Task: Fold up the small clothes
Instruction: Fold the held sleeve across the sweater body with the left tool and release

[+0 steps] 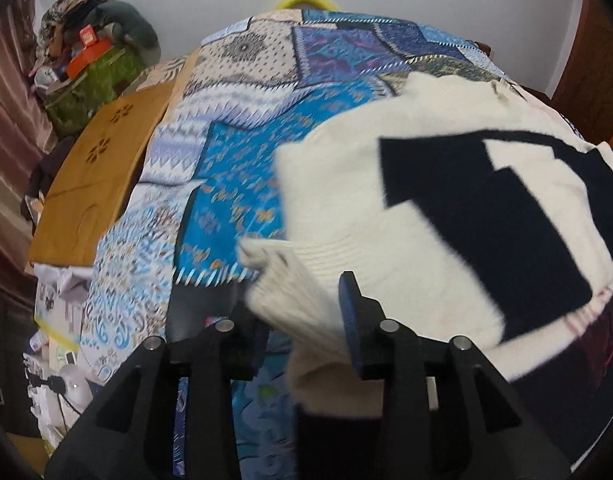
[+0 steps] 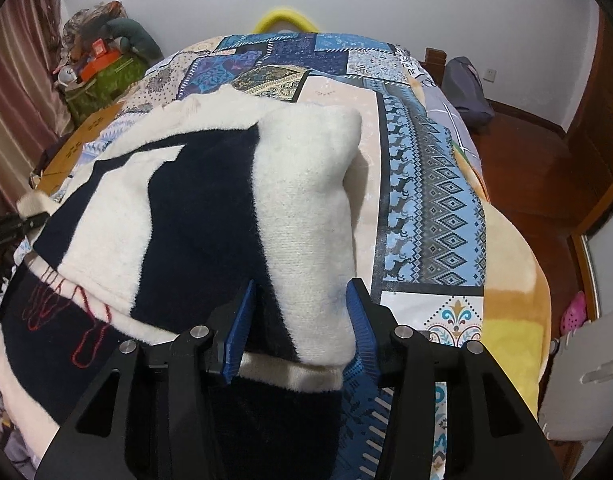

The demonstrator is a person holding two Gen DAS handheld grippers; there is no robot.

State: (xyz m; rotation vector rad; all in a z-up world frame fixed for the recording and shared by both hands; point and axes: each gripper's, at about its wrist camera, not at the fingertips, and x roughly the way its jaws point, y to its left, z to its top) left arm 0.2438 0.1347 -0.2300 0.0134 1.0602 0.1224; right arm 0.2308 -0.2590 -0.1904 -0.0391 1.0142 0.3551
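A small cream sweater with navy blocks [image 1: 446,208] lies on a blue patchwork bedspread [image 1: 242,160]. In the left wrist view my left gripper [image 1: 302,304] has its jaws spread with the sweater's ribbed cream hem or cuff [image 1: 290,276] lying between them; the left finger is hidden behind the knit. In the right wrist view the sweater [image 2: 186,208] fills the centre. My right gripper [image 2: 302,312] is open, its blue pads [image 2: 360,316] on either side of the sweater's folded near edge. The left gripper's tip [image 2: 14,224] shows at the sweater's far left corner.
A wooden board [image 1: 94,172] lies along the bed's left side, with a green bag and piled clutter [image 1: 90,68] behind it. Curtains hang at the left. The bed's right edge drops to a wooden floor [image 2: 546,168], with a grey backpack [image 2: 464,88] by the wall.
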